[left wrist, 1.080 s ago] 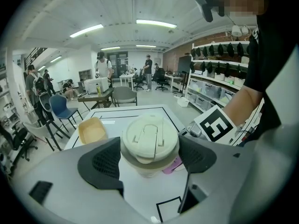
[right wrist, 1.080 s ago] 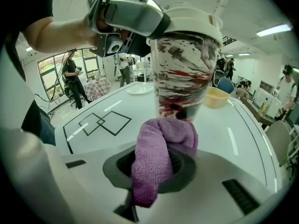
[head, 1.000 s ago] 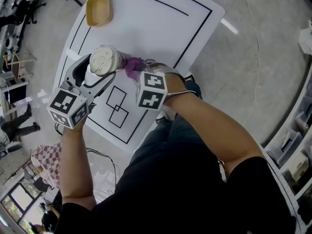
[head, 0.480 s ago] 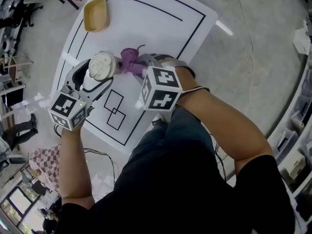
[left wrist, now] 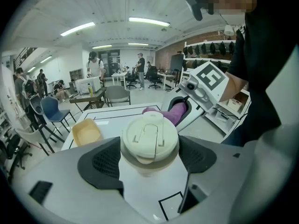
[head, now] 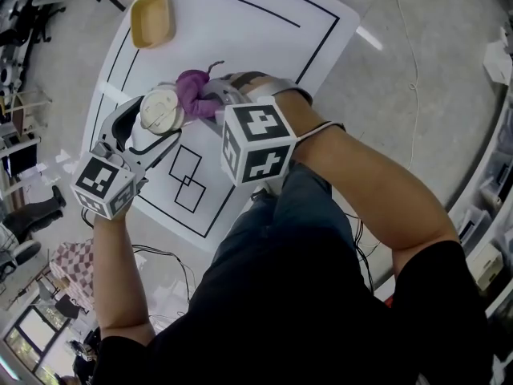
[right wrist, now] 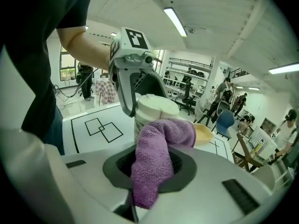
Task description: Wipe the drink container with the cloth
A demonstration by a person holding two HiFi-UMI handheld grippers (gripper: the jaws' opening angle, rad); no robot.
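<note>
The left gripper [head: 151, 131] is clamping the drink container [head: 160, 109], a cream cup with a flip-top lid. In the left gripper view its two dark padded fingers [left wrist: 99, 164] are pressing on opposite sides of the cup's body just under the lid [left wrist: 149, 139]. The cup is standing upright over the near-left part of the white counter [head: 264, 22]. No view shows whether its base is resting on the surface.

The right gripper [head: 212, 103] is reaching in from the cup's right side. Its fingers are closed on a purple knitted cloth [right wrist: 156, 157], which is bulging up out of the grip and folding over at the top. That folded end is lying against the side of the container [right wrist: 152, 107], right below the lid rim. From the head view, the cloth [head: 192, 91] is sitting bunched against the far-right edge of the lid.

A yellow tray [head: 151, 18] is lying well apart at the far-left corner of the counter, inside the black border lines. Two overlapping squares [head: 188, 183] are drawn on the counter just beside the left gripper.
</note>
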